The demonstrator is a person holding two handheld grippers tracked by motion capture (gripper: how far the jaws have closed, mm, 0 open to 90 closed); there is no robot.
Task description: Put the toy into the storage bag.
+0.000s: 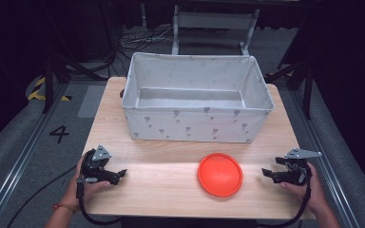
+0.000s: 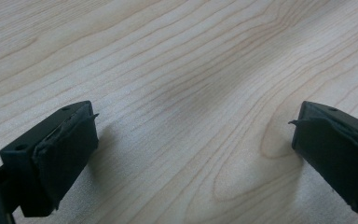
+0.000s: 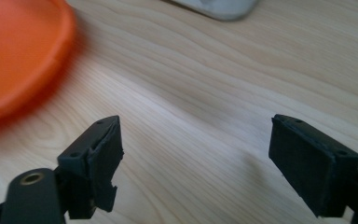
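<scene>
A smooth matt orange plastic plate [image 1: 220, 174] lies on the pale grained wooden counter [image 1: 166, 190] before a grey cloth box [image 1: 195, 126].

Lab or recording studio — black curtains around small wooden table [image 1: 171, 175]; grey carpet with metal floor rails [image 1: 16, 166]; loose cables [image 1: 138, 40]; yellow-black hazard tape [image 1: 38, 90]; taped number "4" [image 1: 59, 133] on floor.

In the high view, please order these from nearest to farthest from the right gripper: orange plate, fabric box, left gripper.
1. orange plate, just left of the right gripper.
2. fabric box, behind, at the table's far side.
3. left gripper, at the table's opposite edge.
</scene>
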